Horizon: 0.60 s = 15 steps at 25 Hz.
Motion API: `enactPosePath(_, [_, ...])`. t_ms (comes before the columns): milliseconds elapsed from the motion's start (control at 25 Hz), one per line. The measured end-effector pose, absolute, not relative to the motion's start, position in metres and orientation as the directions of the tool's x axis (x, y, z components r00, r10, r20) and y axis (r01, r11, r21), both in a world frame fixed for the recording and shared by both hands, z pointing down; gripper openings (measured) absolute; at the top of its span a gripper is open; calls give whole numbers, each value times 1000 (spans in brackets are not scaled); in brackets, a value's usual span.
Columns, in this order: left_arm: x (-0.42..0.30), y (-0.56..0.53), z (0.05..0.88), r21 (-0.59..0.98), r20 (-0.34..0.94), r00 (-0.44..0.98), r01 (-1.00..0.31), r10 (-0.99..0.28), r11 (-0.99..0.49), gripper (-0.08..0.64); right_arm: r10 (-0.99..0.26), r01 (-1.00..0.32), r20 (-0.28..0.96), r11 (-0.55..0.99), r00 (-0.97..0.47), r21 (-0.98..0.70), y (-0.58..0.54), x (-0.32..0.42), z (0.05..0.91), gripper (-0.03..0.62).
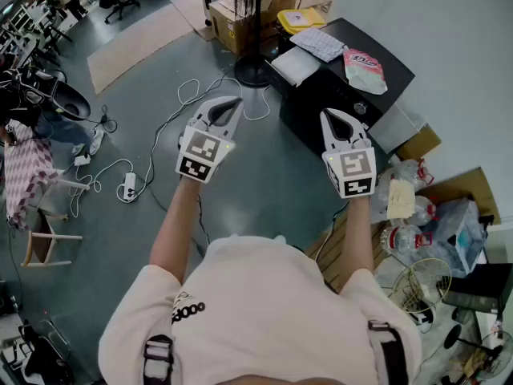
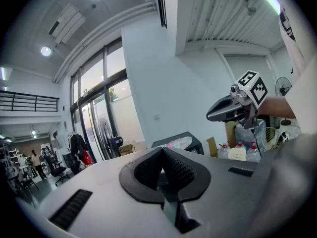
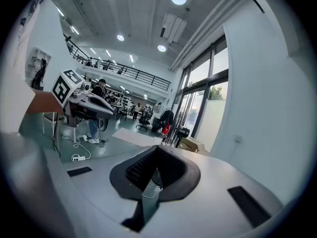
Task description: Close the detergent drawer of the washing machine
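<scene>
The black washing machine (image 1: pixel 353 95) stands against the wall at the upper right of the head view, with a pink pouch (image 1: pixel 365 69) and a cloth (image 1: pixel 319 43) on its top. A pale grey flat part (image 1: pixel 295 64) juts out at its left corner; I cannot tell whether it is the drawer. My left gripper (image 1: pixel 224 107) is held in the air over the grey floor, shut and empty, well left of the machine. My right gripper (image 1: pixel 336 119) hovers just in front of the machine, also shut and empty. In the left gripper view my jaws (image 2: pixel 163 153) meet, and the machine (image 2: pixel 190 139) shows behind them.
Cables and a power strip (image 1: pixel 128 187) lie on the floor at left. A stand base (image 1: pixel 255 72) and cardboard boxes (image 1: pixel 240 14) sit beyond the machine. Water bottles and bags (image 1: pixel 409 215), a fan (image 1: pixel 417 283) and a box crowd the right side. A wooden stool (image 1: pixel 44 243) stands at the far left.
</scene>
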<state>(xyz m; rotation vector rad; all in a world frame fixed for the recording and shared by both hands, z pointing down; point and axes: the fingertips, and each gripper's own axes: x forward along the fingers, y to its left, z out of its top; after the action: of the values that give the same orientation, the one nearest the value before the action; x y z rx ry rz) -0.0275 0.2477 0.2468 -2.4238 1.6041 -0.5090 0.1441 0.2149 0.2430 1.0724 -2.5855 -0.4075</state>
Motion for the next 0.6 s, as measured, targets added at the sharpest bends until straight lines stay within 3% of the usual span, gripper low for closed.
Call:
enactPosePath(360, [-11,245,254,-342,196,345,-853,-918,-394,18,-745,-668,142,652,-651,359,208,163,243,-3])
enactPosePath(600, [10,239,259,-343,206,323,-860,-924,-378,18,-685,-628,119,714,-719,310,204,176,242,-3])
